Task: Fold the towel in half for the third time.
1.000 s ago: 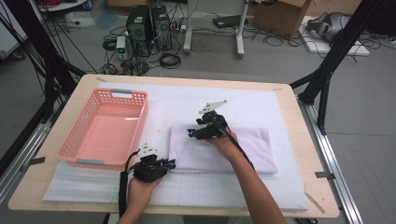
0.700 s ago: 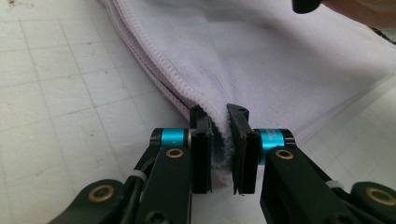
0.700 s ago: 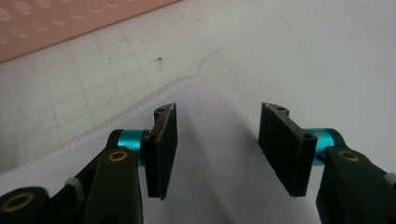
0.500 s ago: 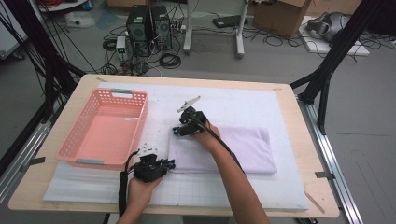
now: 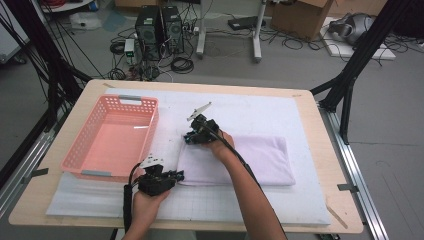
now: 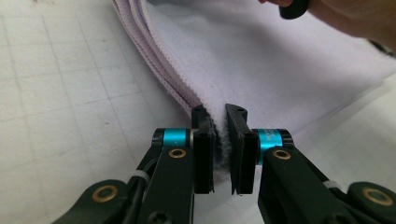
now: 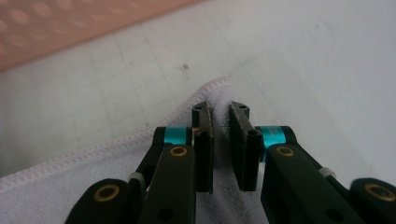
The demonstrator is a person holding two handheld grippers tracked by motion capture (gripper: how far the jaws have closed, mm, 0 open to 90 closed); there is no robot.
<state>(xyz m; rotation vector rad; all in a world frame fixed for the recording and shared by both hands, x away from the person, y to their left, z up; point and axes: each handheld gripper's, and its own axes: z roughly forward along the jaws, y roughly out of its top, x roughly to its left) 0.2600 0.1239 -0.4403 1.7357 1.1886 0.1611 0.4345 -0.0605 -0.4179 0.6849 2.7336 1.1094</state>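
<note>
Basket (image 5: 112, 137): pink, open-topped, on the bench's left side, just left of the towel; nothing visible inside.

Bench (image 5: 320, 210): pale wood under a white gridded mat (image 5: 250, 112), seen from the high view.

Left gripper (image 5: 176, 175): low at the towel's near-left corner; in the left gripper view (image 6: 219, 140), jaws clenched on the stacked edge, pile squeezed between the pads.

Towel (image 5: 260, 160): folded, pale lilac-white, lying flat mid-bench on the mat, long side running left to right; several layers showing along the stitched hem (image 6: 154, 74).

Right gripper (image 5: 192, 137): at the towel's far-left corner, forearm reaching across the cloth; in the right gripper view (image 7: 220, 140), jaws closed on the rounded corner (image 7: 219, 91), fabric bunched between them.

Towel to jaws: both left corners pinched, one per gripper; right end free and flat.

Handling, as judged: soft, light, limp; likely to sag and drape once lifted, layers apt to slide apart unless all are caught.

Best hold, as judged: corners and hemmed edge, where stitching gives the pads something firm.

Risk, as judged: a shallow bite at the far corner slipping off under the cloth's own drag.
</note>
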